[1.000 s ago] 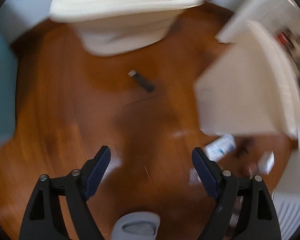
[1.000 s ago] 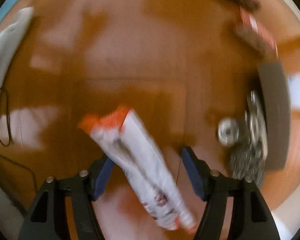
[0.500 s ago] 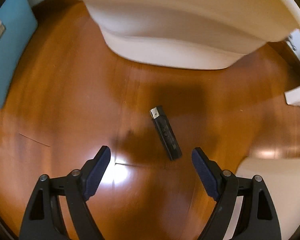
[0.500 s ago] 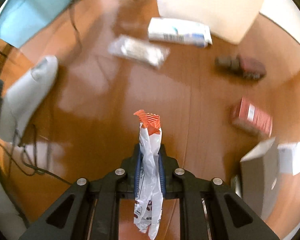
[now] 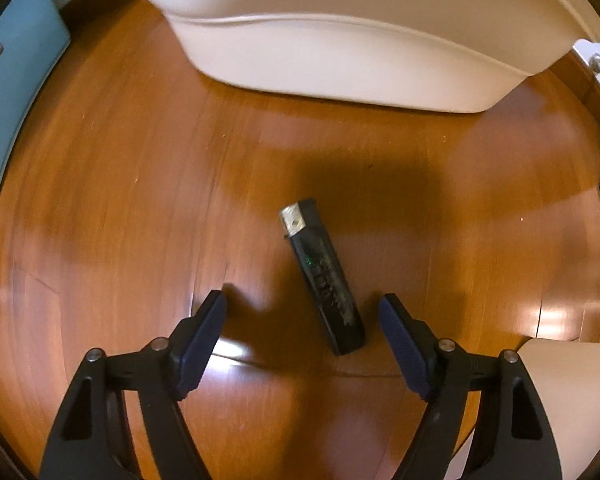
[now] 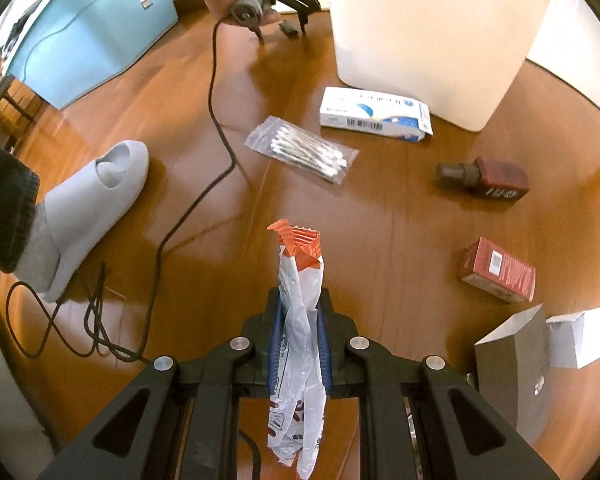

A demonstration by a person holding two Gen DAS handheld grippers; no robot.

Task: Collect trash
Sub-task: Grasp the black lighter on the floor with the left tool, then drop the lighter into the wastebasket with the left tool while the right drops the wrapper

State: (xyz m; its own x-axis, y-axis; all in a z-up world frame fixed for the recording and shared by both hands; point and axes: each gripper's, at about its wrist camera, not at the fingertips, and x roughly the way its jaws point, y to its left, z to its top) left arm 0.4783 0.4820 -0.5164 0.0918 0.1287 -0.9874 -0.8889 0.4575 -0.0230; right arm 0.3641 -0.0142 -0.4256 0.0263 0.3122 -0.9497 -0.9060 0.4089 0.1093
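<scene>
Right gripper (image 6: 299, 320) clamped tight on white-orange wrapper (image 6: 298, 304), held above wood floor (image 6: 204, 208); left gripper (image 5: 302, 312) spread wide, empty, black lighter (image 5: 323, 282) lying on floor between its fingers

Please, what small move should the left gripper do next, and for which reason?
Probably lower the left gripper and close it on the black lighter. Its fingers are open, the lighter lies on the floor between them, and the right gripper already holds a wrapper.

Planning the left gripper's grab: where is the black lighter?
In the left wrist view, the black lighter lies on the wood floor between the open left gripper's fingertips, nearer the right one.
</scene>
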